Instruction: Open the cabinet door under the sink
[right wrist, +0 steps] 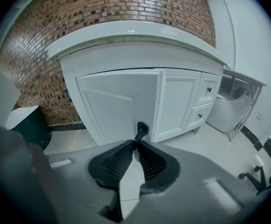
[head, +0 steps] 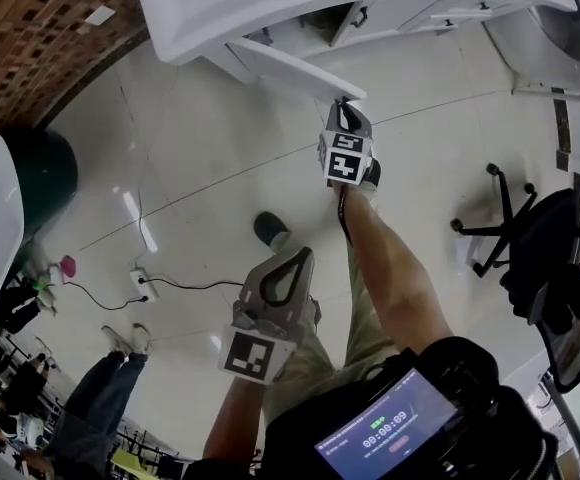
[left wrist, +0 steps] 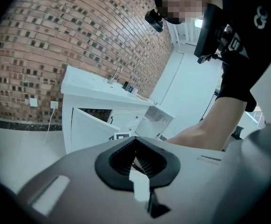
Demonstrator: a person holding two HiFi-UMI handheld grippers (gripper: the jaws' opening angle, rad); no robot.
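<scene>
Closest to you is the dark screen unit (head: 395,430) on your chest, at the bottom edge of the head view. Just beyond it your left gripper (head: 305,256) hangs over the pale tiled floor (head: 190,168), well short of the cabinet. In the left gripper view its jaws (left wrist: 134,142) meet at the tips with nothing between them.

Your right gripper (head: 343,106) is out ahead at the end of your bare forearm (head: 390,288), angled down toward the vanity (head: 270,8). In the right gripper view its jaws (right wrist: 136,143) are drawn narrow and pinch the black handle (right wrist: 140,129) of the cabinet door (right wrist: 119,101). The handle stands straight up out of the pads, so the door panel is right in front of the jaw tips and fills the view beyond them.

The door (head: 292,68) is under the sink counter at the left end of the vanity. It stands ajar, with its free edge swung out over the floor. From the left gripper view you can see the door (left wrist: 91,127) angled away from the cabinet front, with a dark gap (left wrist: 97,112) behind its top edge. To the right of the door are a closed panel (right wrist: 180,101) and two drawers (right wrist: 208,91).
</scene>
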